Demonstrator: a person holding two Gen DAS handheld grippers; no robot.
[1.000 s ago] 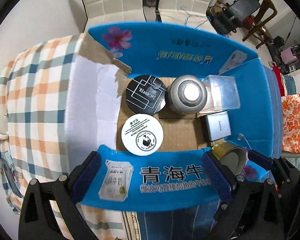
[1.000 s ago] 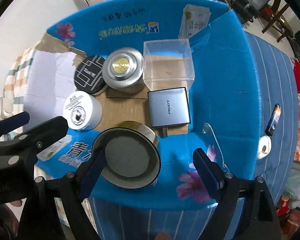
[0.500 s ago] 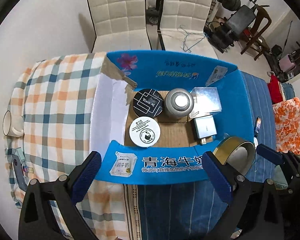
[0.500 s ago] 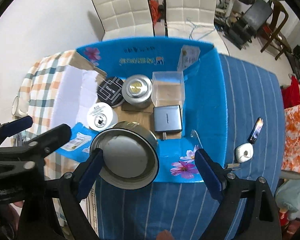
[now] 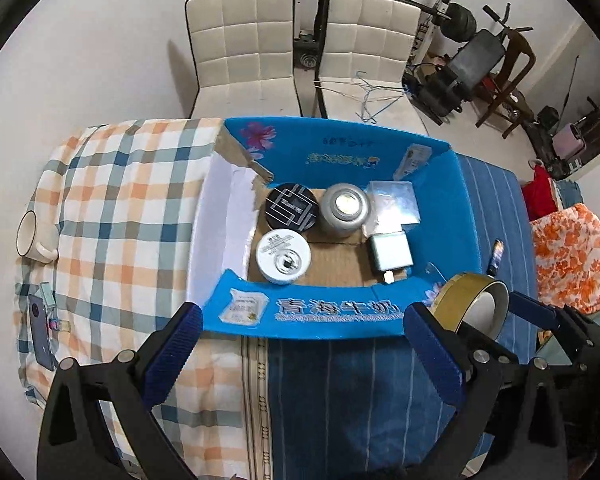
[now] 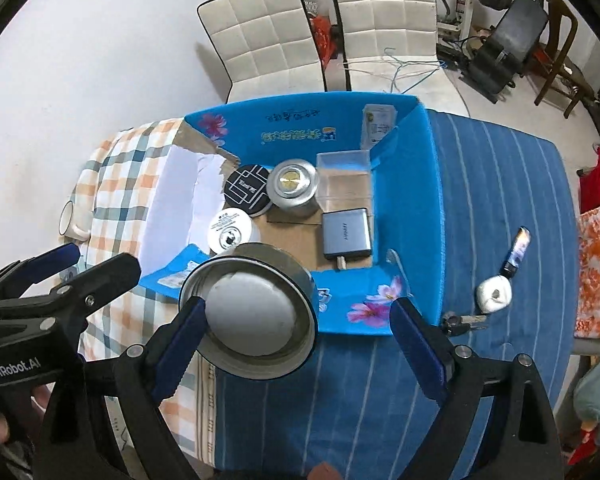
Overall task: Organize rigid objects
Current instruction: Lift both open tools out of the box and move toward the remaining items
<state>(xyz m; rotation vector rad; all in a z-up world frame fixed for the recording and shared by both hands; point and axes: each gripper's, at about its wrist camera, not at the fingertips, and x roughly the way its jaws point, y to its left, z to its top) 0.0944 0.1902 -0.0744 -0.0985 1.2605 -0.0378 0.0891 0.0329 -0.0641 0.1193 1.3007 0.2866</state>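
Note:
A blue cardboard box (image 5: 332,314) (image 6: 408,184) lies open on the bed. In it are a black round tin (image 5: 291,210), a silver tin (image 5: 344,210), a clear plastic case (image 5: 392,204), a white round tin (image 5: 283,255) and a grey charger (image 6: 346,232). A gold round tin (image 6: 256,312) (image 5: 472,302) hangs above the box's near wall, against the left finger of my right gripper (image 6: 300,332). That gripper's jaws stand far wider than the tin; I cannot tell what holds it up. My left gripper (image 5: 300,344) is open with nothing in it, just in front of the box.
A white mug (image 5: 30,236) and a dark phone (image 5: 40,332) lie on the checked cover at left. A small blue stick (image 6: 518,250), a white roll (image 6: 494,294) and keys (image 6: 460,322) lie right of the box. Two white chairs (image 5: 300,48) stand behind.
Both grippers have risen and drawn back from the box, which now looks smaller and farther. The gold tin has kept its place at my right gripper's left finger.

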